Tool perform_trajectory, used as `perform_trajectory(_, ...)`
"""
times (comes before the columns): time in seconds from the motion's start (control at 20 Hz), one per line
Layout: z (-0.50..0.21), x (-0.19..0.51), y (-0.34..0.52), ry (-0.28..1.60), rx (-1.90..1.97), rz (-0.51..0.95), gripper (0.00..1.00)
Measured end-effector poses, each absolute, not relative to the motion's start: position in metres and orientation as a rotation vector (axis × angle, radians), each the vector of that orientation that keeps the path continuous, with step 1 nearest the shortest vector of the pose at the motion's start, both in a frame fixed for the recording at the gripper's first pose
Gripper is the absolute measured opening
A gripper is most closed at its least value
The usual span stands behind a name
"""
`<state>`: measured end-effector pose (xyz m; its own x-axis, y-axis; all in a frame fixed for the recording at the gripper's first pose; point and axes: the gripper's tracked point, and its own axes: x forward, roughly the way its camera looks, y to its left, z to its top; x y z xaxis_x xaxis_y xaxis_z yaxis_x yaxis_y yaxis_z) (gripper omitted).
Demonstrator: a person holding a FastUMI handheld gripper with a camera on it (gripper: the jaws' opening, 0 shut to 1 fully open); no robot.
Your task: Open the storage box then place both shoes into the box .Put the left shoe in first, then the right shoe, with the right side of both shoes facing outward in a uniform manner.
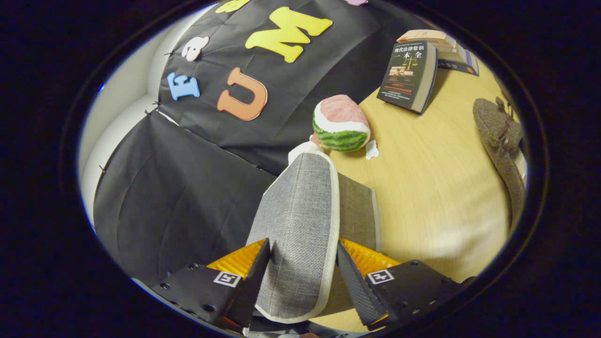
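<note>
Grey woven fabric with a pale cream binding along its edge makes up the lid [300, 220] of the storage box, and this flap stands between the two fingers [256, 277], which are clamped on it from either side. Its long axis runs straight ahead from the fingers, with the rounded far corner pointing away toward the booth's wall, and the panel stands on edge rather than lying flat. Just behind the flap, on its right, a second grey cloth panel of the box [358, 213] shows, of the same coarse weave with a pale trimmed edge. Beyond the flap's far tip sits a plush toy shaped like a watermelon slice [341, 123], soft and rounded, pink on top with a white band and striped green rind, a small white tag lying beside it. It rests on the light wood-grain surface [432, 188]. Farther right, a dark hardcover book [408, 75] lies at an angle near other books stacked behind it. Well to the right, a brown fuzzy shoe [500, 141] with a small bow lies lengthwise on the surface.
</note>
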<state>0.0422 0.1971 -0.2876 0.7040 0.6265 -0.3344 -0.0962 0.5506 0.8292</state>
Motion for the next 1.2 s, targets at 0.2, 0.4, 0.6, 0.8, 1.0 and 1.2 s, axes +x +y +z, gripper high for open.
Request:
perform_trajectory(0.2, -0.273, 0.047, 0.18, 0.645, 0.884, 0.448, 0.58)
perform_trajectory(0.4, -0.262, 0.044, 0.174, 0.642, 0.823, 0.43, 0.11)
perform_trajectory(0.6, -0.23, 0.049, 0.178, 0.612, 0.761, 0.422, 0.0)
perform_trajectory(0.8, -0.177, 0.05, 0.201, 0.566, 0.639, 0.458, 0.0)
perform_trajectory(1.0, -0.124, 0.051, 0.247, 0.502, 0.502, 0.514, 0.0)
perform_trajectory(1.2, -0.091, 0.053, 0.307, 0.455, 0.42, 0.574, 0.0)
